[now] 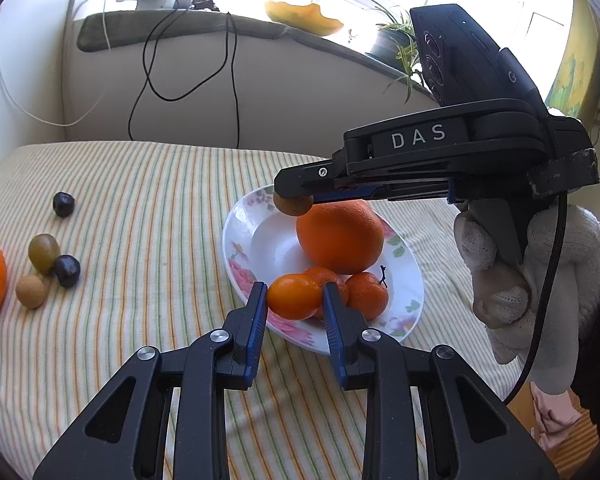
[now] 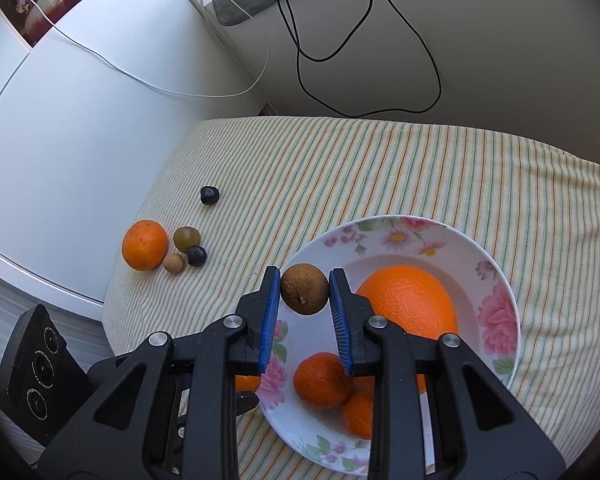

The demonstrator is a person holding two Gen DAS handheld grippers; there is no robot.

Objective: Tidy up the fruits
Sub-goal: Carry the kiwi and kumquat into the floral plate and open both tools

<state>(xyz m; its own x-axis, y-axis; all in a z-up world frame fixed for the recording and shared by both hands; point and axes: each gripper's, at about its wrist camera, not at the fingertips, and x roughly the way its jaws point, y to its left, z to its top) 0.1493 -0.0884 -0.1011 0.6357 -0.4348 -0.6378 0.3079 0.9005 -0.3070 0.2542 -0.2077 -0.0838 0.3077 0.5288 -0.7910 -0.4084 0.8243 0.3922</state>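
My left gripper is shut on a small orange mandarin, held over the near rim of a floral white plate. The plate holds a large orange and two mandarins. My right gripper is shut on a round brown fruit above the plate's left rim. In the left wrist view that right gripper reaches in from the right, held by a gloved hand. The large orange and the mandarins lie below it.
Loose fruit lies on the striped cloth left of the plate: an orange, a green grape, a small tan fruit and two dark grapes. Black and white cables hang behind. A white cabinet stands left.
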